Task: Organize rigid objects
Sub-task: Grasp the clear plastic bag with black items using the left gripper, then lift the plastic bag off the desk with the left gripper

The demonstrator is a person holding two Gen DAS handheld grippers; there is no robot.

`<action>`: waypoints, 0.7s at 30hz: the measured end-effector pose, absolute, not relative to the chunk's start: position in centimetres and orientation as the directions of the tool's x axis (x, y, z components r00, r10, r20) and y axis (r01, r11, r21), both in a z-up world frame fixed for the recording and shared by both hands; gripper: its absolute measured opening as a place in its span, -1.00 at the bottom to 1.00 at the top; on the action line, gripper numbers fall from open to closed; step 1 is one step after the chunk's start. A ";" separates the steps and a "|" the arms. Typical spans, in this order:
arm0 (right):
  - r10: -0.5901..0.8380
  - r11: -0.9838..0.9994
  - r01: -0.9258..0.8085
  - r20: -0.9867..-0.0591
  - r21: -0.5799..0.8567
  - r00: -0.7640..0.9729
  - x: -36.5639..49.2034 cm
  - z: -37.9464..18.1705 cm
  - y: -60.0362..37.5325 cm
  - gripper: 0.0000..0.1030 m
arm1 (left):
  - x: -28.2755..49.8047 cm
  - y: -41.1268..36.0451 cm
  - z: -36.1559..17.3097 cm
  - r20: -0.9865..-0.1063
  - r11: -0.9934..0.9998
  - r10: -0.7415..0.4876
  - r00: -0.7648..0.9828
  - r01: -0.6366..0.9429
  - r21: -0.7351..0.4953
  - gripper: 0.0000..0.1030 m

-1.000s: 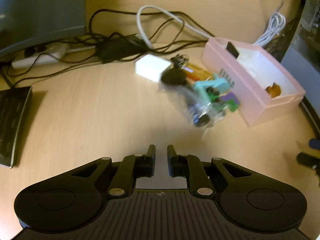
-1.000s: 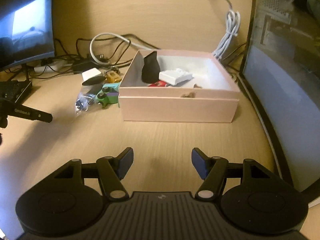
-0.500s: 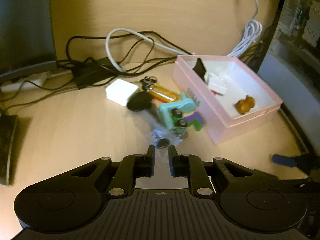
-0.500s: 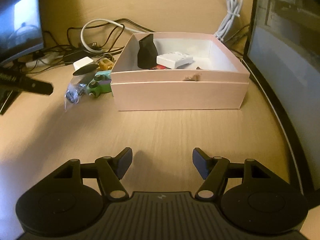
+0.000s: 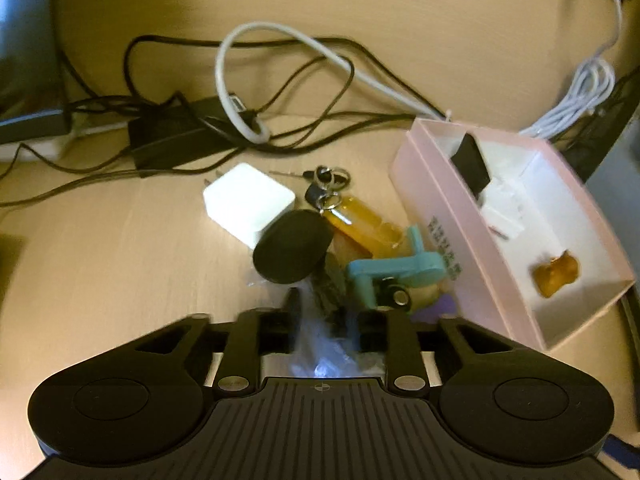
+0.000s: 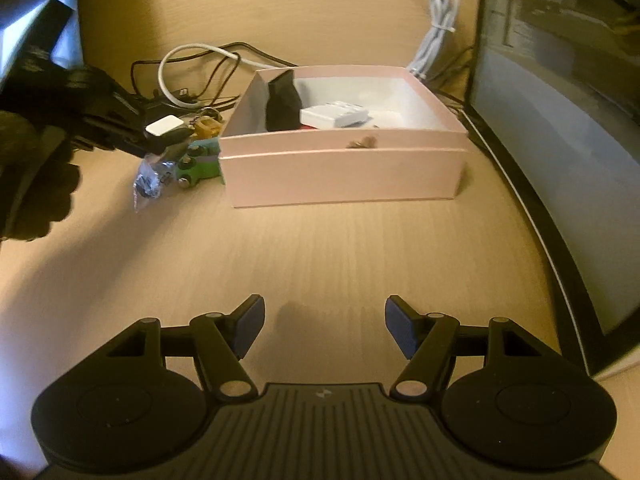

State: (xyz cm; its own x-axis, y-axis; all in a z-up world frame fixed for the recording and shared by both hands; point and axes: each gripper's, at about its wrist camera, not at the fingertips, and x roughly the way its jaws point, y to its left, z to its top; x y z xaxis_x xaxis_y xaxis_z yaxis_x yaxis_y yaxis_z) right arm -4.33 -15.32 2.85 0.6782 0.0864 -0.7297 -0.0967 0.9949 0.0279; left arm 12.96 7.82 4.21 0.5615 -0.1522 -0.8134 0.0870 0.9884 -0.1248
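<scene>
A pile of small objects lies left of a pink box (image 5: pixel 472 240) (image 6: pixel 344 172): a white charger cube (image 5: pixel 248 204), a black oval disc (image 5: pixel 294 252), an amber keychain (image 5: pixel 360 220), a teal part (image 5: pixel 400 270) and a clear plastic bag of small parts (image 5: pixel 324 340) (image 6: pixel 148 184). My left gripper (image 5: pixel 324 312) is open, its jaws on either side of the bag; it also shows in the right wrist view (image 6: pixel 120 132). My right gripper (image 6: pixel 324 326) is open and empty above bare desk in front of the box. The box holds a black object (image 6: pixel 282 102), a white part (image 6: pixel 334 114) and an amber piece (image 5: pixel 556 276).
Tangled black and white cables (image 5: pixel 260 92) and a black adapter (image 5: pixel 172 140) lie behind the pile. A monitor (image 6: pixel 560 120) stands right of the box. A coiled white cable (image 6: pixel 436 36) hangs at the back wall.
My left gripper has moved forward to the pile and opened, so the clear bag now sits between its jaws. My right gripper has stayed open and drifted slightly.
</scene>
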 end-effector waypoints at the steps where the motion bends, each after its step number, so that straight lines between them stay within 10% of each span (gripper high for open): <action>1: 0.081 0.996 -0.089 -0.731 0.028 0.677 -4.5 2.8 -15.6 0.31 | 13.1 7.6 3.9 -0.819 0.989 -0.144 0.556 0.091 -0.113 -0.39; 21: 0.160 0.977 -0.212 -0.740 0.024 0.654 -3.9 2.3 -12.0 0.32 | -1.2 14.7 5.2 -0.813 0.989 -0.137 0.566 0.034 -0.143 -0.51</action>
State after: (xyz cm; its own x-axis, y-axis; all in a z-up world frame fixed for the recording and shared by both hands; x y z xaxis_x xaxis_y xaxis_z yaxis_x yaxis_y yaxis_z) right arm -3.90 -11.96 2.28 0.6537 0.1601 -0.7397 -0.2123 0.9769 0.0238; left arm -1.16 14.68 5.20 0.5660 -0.1371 -0.8129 0.0343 0.9891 -0.1430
